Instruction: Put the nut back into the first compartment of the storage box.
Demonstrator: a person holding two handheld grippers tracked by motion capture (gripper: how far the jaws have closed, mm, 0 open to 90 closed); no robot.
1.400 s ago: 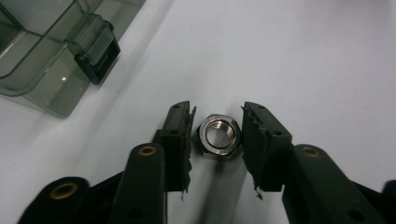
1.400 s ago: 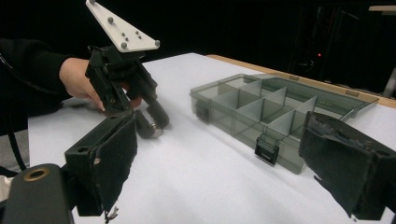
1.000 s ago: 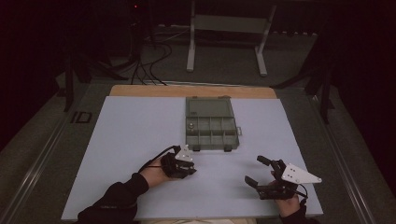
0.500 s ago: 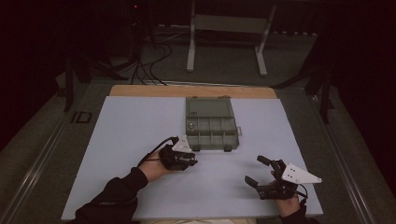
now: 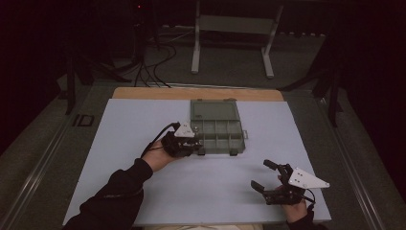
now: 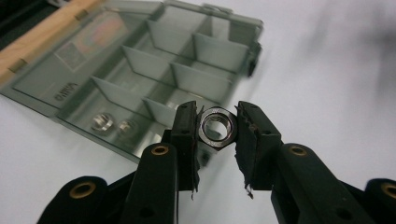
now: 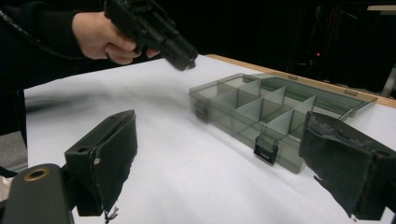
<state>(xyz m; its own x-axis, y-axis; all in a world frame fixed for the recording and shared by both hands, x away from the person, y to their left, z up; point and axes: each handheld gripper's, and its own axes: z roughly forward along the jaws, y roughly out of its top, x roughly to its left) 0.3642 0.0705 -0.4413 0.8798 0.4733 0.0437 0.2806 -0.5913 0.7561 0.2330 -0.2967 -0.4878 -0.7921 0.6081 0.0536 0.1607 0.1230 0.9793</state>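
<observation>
Steel hex nut [image 6: 217, 127] pinched between the pads of the left gripper [image 5: 197, 146], held above the near-left corner of the grey compartment box [image 5: 218, 125]. Box lies open at 12 o'clock on the white sheet [image 5: 143, 124]; two small metal parts [image 6: 111, 123] sit in one compartment. Right gripper [image 5: 265, 175] at 5 o'clock, jaws spread wide, holding nothing, well apart from box.
</observation>
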